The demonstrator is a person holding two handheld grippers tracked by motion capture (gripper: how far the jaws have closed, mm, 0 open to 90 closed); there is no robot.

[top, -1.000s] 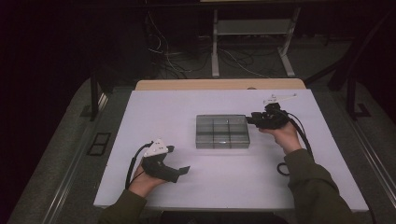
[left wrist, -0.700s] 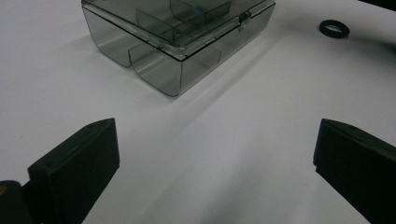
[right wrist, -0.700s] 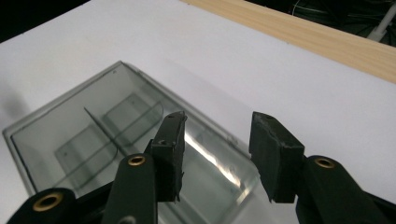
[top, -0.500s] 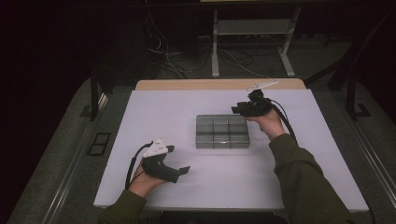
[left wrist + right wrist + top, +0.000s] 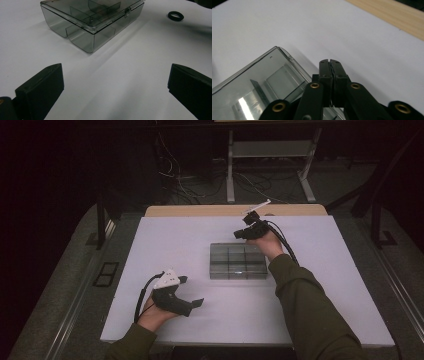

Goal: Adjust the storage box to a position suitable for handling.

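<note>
Right gripper view shows the right gripper [image 5: 329, 62] with jaws pressed together, empty, beside the box [image 5: 262, 82]; left gripper [image 5: 115, 82] jaws gape.

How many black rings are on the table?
1: a black ring lies on the white table, apart from the closed clear box, off its latch side. Others may be hidden.

A compartment box [image 5: 238, 261] lies mid-table [image 5: 325, 270], a ring [image 5: 175, 16] lying beside it.

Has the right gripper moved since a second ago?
Yes. In the high view the right gripper has gone from the box's right side to its far right corner, leftward and away from the person. Its jaws have just closed, nothing between them.
</note>
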